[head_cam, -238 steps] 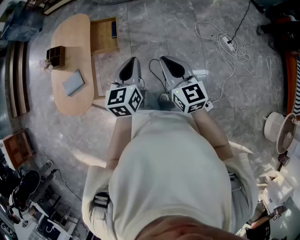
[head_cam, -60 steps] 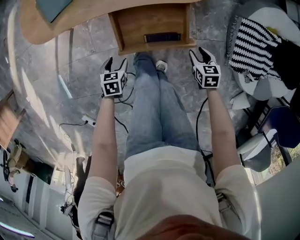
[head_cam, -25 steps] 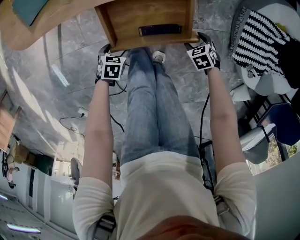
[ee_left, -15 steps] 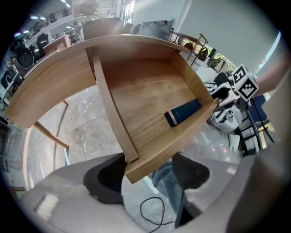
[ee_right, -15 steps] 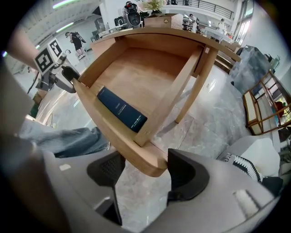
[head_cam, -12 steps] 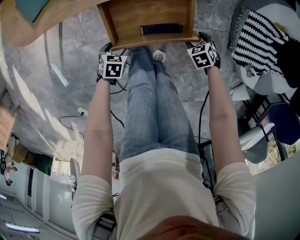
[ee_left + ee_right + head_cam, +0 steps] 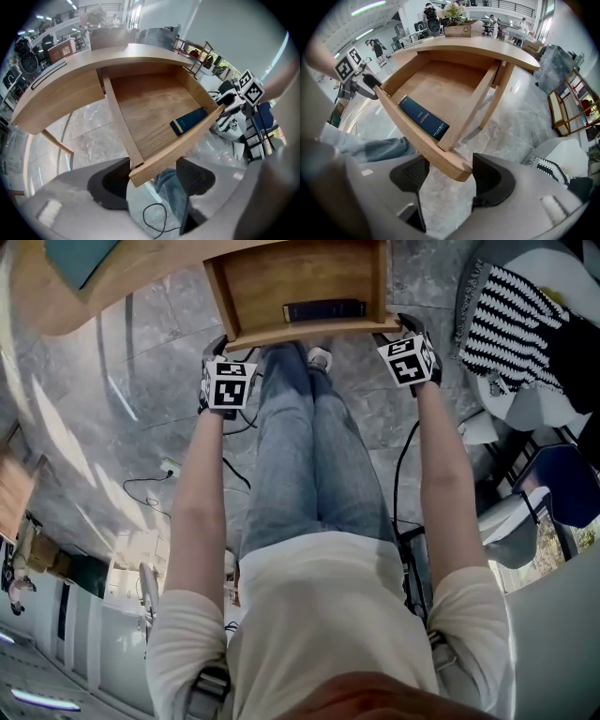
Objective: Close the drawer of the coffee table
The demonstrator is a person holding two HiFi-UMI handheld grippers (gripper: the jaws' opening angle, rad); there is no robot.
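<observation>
Two grippers astride the open drawer's front corners

Desk curves across the head view from 10 to 12 o'clock, and its drawer stands pulled well out at 12 o'clock, above the person's legs. A striped cushion lies at 2 o'clock. The left gripper is at the drawer's 7 o'clock corner and the right gripper at its 5 o'clock corner. Each has its jaws apart with an end of the drawer's front between them. Both pairs have just been closing a little, and whether the pads press the wood I cannot tell. A dark flat case lies inside against the front, at 6 o'clock of the drawer's floor.
</observation>
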